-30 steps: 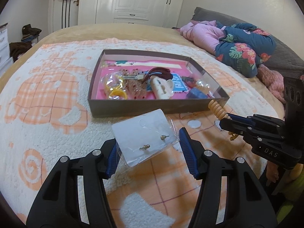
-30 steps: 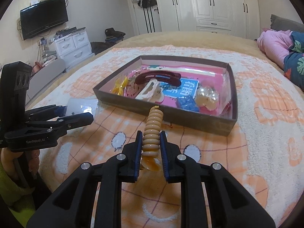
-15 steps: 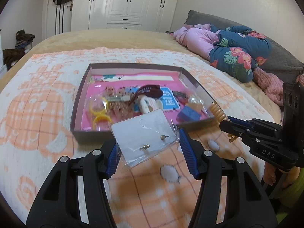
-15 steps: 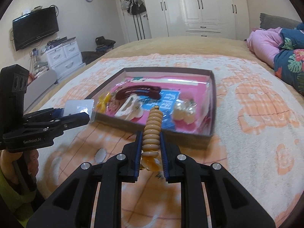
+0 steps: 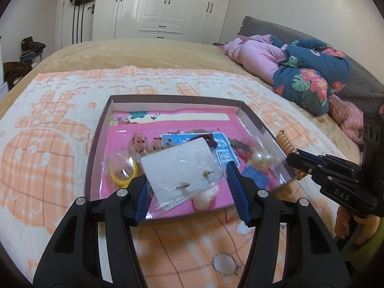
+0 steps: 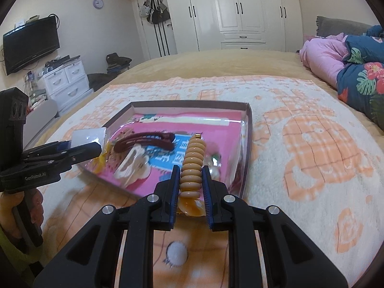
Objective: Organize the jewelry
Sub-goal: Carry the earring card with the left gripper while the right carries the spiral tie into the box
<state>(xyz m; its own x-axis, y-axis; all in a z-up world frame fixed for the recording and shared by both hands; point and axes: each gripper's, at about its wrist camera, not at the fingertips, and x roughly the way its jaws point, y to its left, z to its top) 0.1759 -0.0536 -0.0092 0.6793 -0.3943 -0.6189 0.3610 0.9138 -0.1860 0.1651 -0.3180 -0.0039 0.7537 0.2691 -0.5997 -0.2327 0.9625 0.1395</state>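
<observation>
My left gripper [image 5: 189,189] is shut on a clear bag with a white earring card [image 5: 183,170] bearing two small studs, held over the near edge of the brown box [image 5: 96,144] with the pink floor. My right gripper [image 6: 190,187] is shut on a tan ribbed hair clip [image 6: 193,165], held over the box's [image 6: 247,144] near right corner. The clip also shows in the left wrist view [image 5: 284,141]. The box holds a dark red hair clip [image 6: 144,139], a white claw clip [image 6: 130,163], yellow rings [image 5: 122,172] and bagged pieces.
The box lies on an orange-and-white blanket [image 5: 48,144] on a bed. A pink and blue floral quilt [image 5: 307,76] is bundled at the right. White wardrobes [image 6: 240,12] stand behind; a drawer unit [image 6: 64,79] and TV [image 6: 31,43] are at the left.
Both grippers have moved forward over the box with their loads still held; the box now sits closer and partly under them.
</observation>
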